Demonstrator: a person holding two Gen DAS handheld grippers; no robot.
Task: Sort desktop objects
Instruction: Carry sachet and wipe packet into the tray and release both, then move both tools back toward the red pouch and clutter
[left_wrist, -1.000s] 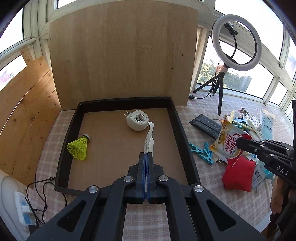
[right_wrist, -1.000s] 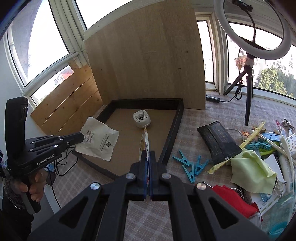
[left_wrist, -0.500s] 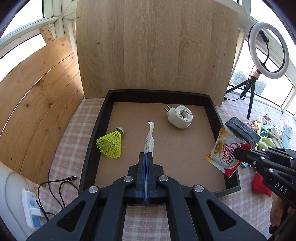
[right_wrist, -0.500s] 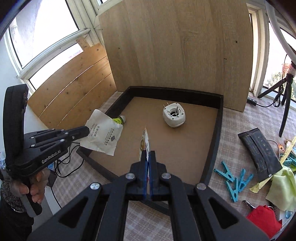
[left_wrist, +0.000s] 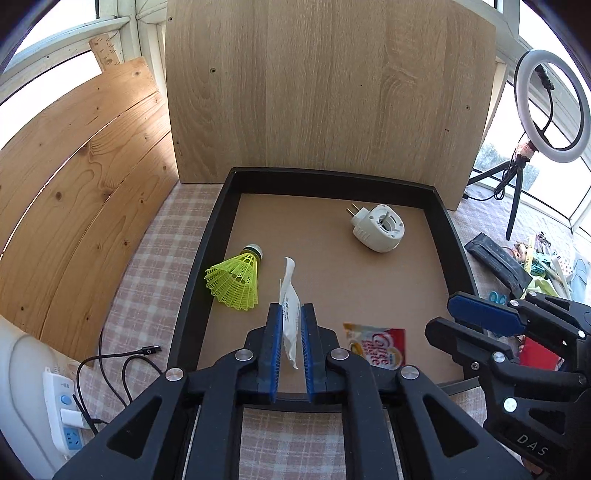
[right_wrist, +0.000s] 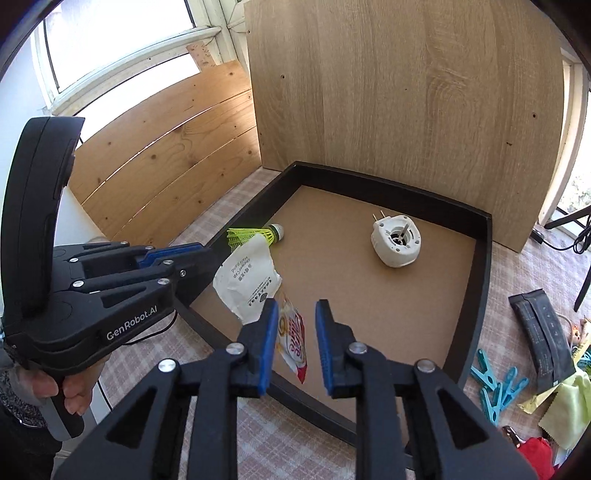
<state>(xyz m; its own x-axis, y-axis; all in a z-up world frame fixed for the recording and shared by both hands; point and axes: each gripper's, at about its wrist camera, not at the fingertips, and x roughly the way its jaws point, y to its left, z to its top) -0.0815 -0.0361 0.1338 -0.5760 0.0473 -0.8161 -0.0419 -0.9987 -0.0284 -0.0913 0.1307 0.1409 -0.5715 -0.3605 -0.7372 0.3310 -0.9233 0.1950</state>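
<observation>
Sachets, two, both over the near end of the black tray (left_wrist: 448, 236).

Item 1: white sachet (left_wrist: 289, 314), printed face seen from the right wrist (right_wrist: 248, 282). It stands edge-on between the jaws of the left gripper (left_wrist: 289, 334), whose pads are parted with a gap showing on either side; whether one pad touches it cannot be told. It appears unsupported, above the tray floor.

Item 2: Coffee-mate sachet (left_wrist: 377, 345), also (right_wrist: 293, 338). It sits between and below the jaws of the right gripper (right_wrist: 295, 321), which stand wide apart and clear of it. It lies on or just above the tray floor, near the front wall.

Other tray contents: yellow shuttlecock (left_wrist: 236, 282) left of the left jaws; white plug adapter (left_wrist: 376, 229) ahead and to the right, well apart.

Risk, judged: the white sachet is light and upright, so it may tip sideways onto the shuttlecock or land overlapping the Coffee-mate sachet. Either jaw withdrawn low could snag a sachet edge and drag it over the front wall.
</observation>
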